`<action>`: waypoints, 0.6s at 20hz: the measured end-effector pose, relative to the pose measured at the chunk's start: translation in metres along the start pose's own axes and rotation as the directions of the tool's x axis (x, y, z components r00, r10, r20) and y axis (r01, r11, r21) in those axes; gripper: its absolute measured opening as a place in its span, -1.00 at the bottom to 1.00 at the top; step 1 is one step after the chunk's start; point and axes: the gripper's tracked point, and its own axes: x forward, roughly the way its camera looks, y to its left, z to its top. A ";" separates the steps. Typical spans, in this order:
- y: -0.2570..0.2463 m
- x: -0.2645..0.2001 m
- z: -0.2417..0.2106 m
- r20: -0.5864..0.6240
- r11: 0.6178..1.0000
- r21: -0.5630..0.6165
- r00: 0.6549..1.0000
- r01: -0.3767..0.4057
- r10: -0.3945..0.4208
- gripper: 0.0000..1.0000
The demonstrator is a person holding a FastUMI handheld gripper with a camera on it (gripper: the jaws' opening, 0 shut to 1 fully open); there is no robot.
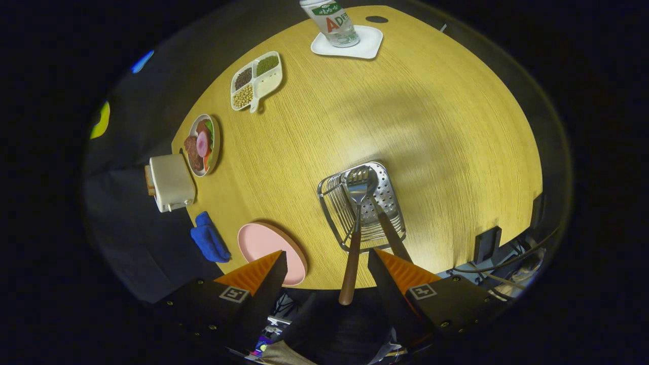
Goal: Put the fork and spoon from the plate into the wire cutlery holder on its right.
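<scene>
Single fisheye view from the gripper [327,263], looking steeply down along its spread fingers onto the wooden table [431,126] from well above. The wire cutlery holder [361,205] sits at lower centre of the frame; the far table edge curves along the top.

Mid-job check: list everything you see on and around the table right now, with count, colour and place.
table: one, yellow wood, under everything
wire cutlery holder: one, silver, just ahead of the fingers
fork: one, steel with brown handle, in the holder, handle between the fingers
spoon: one, steel with brown handle, in the holder beside the fork
plate: one, pink, left of the holder
cloth: one, blue, left of the plate
toaster: one, cream, table's left edge
food plate: one, beyond the toaster
divided dish: one, white, with beans
bottle: one, on a white coaster
gripper: one, open, touching nothing
</scene>
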 end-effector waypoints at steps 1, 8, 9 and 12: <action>-0.003 -0.004 0.003 0.038 1.000 -0.021 0.999 0.015 -0.014 0.96; -0.015 -0.044 0.027 0.349 0.991 -0.106 0.936 0.081 -0.039 0.96; -0.018 -0.052 0.028 0.398 0.986 -0.125 0.916 0.111 -0.052 0.96; -0.009 -0.086 0.032 0.561 0.968 -0.185 0.827 0.171 -0.039 0.96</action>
